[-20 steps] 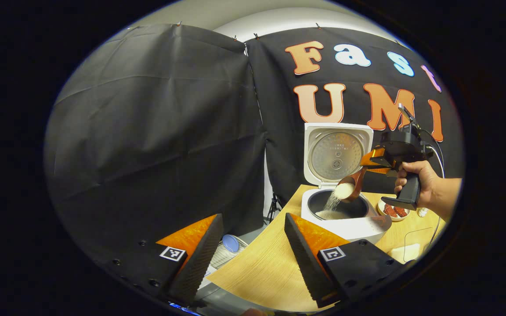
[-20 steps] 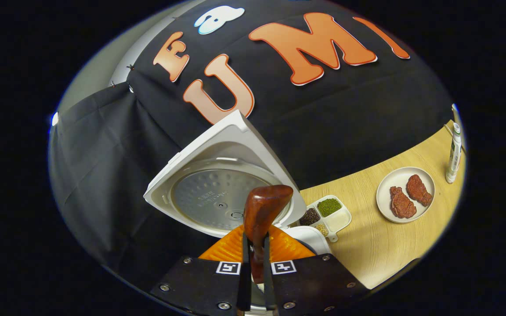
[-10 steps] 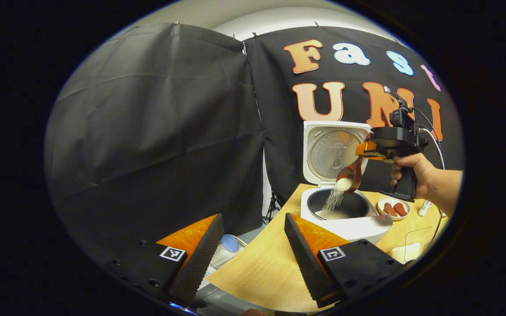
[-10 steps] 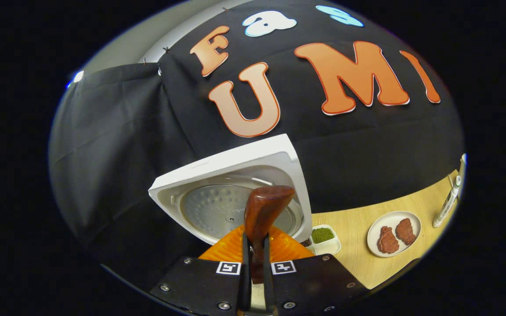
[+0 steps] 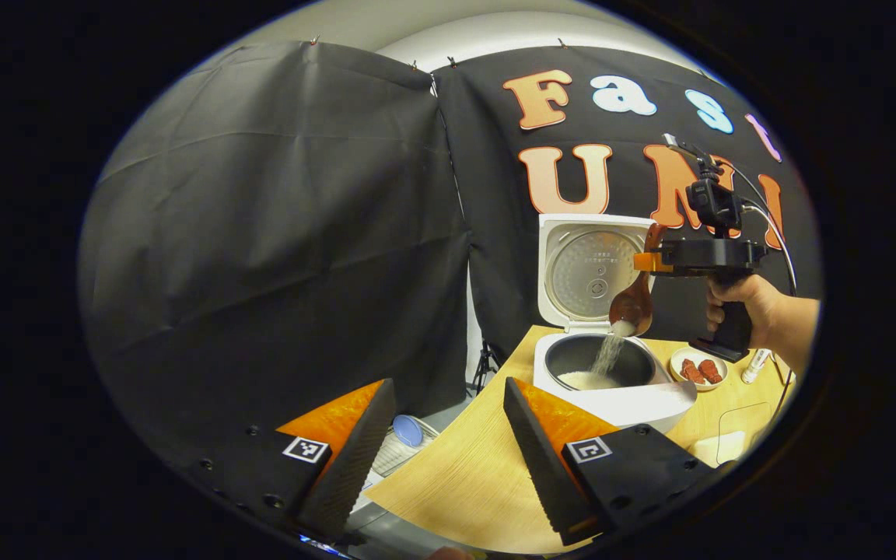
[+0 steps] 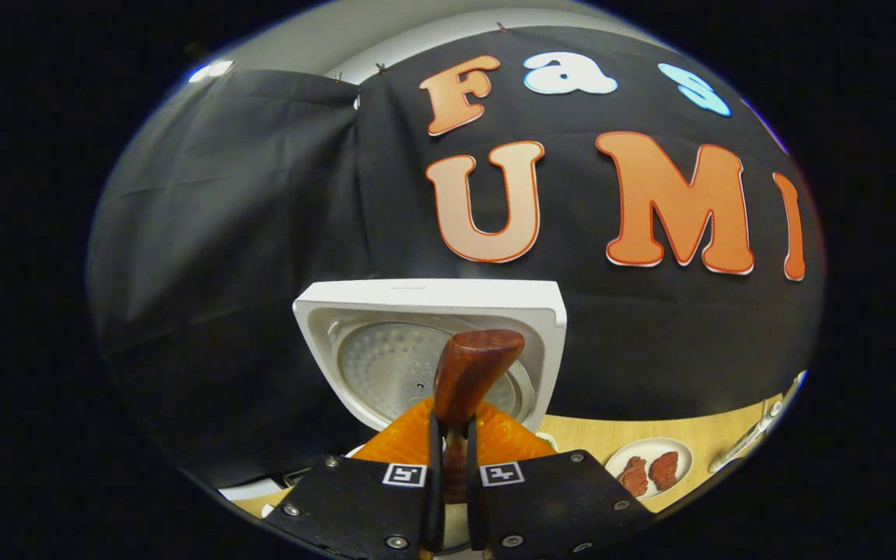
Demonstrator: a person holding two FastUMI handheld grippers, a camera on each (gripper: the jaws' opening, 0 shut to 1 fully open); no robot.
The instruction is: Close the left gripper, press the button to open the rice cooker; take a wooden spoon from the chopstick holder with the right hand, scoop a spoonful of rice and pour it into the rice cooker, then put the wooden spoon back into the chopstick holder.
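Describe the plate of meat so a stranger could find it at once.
Start at the white rice cooker with its lid raised on the wooden table. Just right of its pot sits a small round plate. It alone holds two reddish-brown meat pieces.

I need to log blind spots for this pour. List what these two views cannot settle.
- Right gripper view: the wooden spoon bowl and the pot are hidden below the right gripper.
- Left gripper view: rice left in the spoon bowl is too small to judge.
- Left gripper view: the table front is hidden by the left gripper.
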